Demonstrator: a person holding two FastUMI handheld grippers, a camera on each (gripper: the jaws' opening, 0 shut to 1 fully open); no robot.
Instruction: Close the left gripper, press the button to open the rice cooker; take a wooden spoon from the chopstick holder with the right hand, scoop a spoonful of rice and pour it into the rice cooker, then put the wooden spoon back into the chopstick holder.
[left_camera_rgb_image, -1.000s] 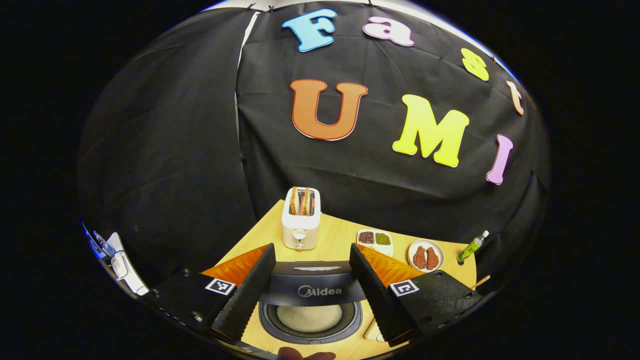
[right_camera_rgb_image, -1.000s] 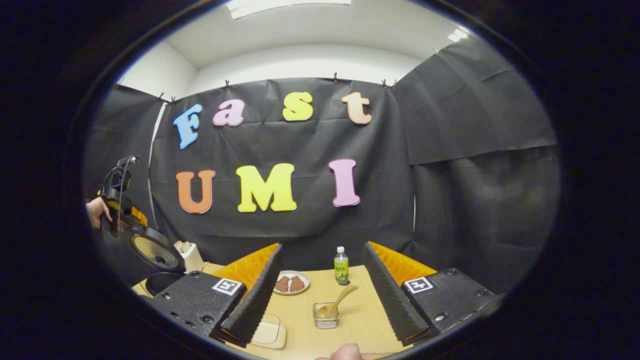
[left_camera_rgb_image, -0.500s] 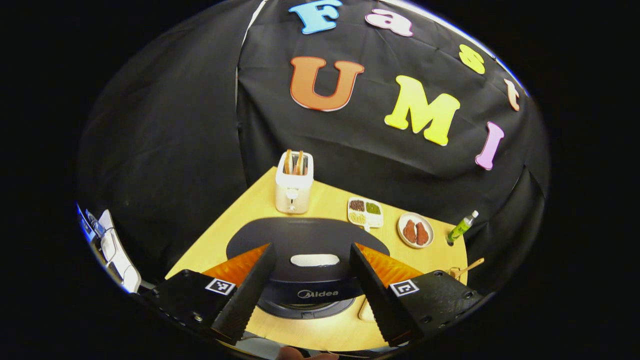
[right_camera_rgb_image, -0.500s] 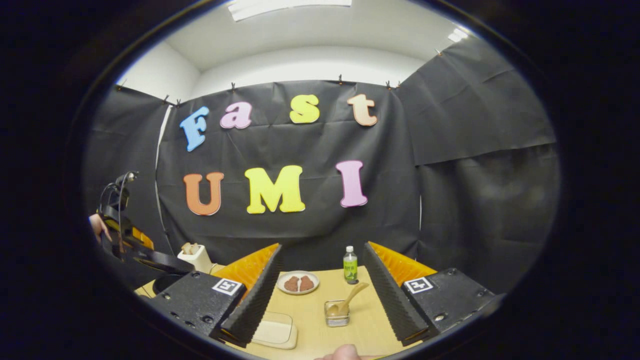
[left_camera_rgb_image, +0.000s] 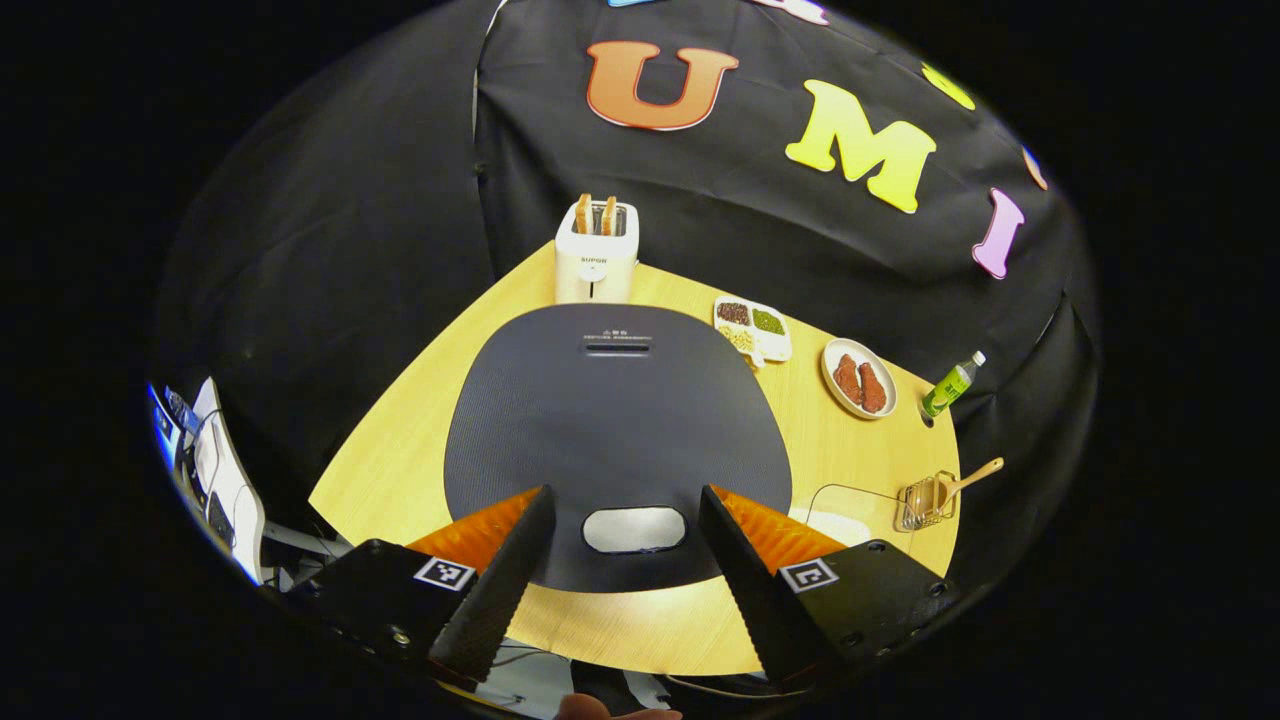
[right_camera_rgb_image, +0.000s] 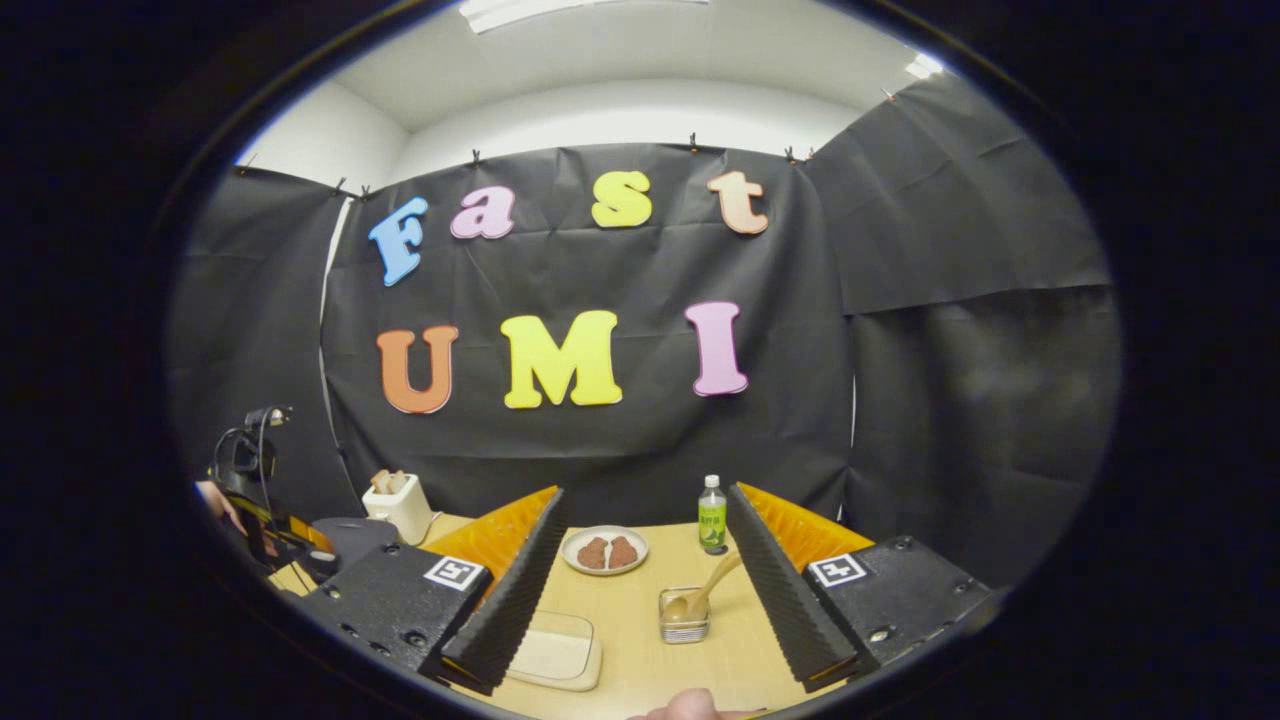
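Left gripper view: I note the left gripper (left_camera_rgb_image: 620, 560) spread wide, empty, above the lidded rice cooker (left_camera_rgb_image: 615, 430); right gripper (right_camera_rgb_image: 650, 590) likewise gaping, wooden spoon (right_camera_rgb_image: 700, 592) ahead.

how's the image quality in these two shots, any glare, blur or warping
Left gripper view: sharp, evenly lit, with a soft sheen on the rice cooker lid and its button; the fisheye curves the table edge. Right gripper view: bright ceiling light blown out at the top, wooden spoon and bottle crisp, wall bowed toward the edges.
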